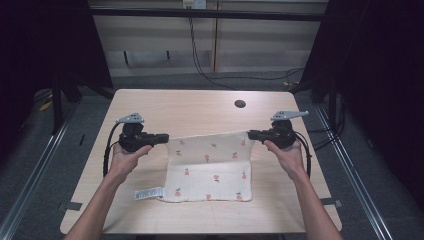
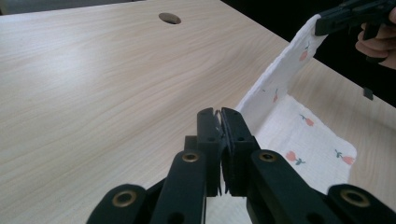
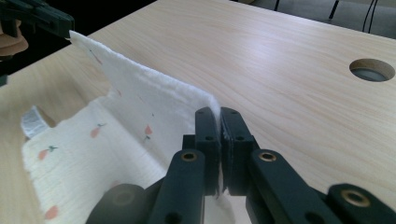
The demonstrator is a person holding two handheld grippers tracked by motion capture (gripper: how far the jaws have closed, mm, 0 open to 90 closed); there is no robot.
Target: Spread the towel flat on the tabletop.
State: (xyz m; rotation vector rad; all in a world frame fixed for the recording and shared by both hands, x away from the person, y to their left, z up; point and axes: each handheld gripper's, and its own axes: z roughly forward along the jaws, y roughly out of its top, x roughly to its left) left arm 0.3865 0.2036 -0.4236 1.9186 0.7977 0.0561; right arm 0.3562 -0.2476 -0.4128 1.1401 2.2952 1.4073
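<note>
Left tongs (image 1: 163,137) and right tongs (image 1: 252,134) each pinch one far corner of the cloth (image 1: 210,170), at mid-left and mid-right of the high view. The near half lies flat on the counter (image 1: 200,107) at lower centre; the far edge hangs taut between the tongs, running left to right. Both hands sit equally close, so any fold would travel toward the near edge.

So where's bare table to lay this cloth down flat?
Bare wood lies beyond the cloth, up to the round hole, and in strips beside the left gripper and right gripper. The cloth and forearms crowd the near middle.
</note>
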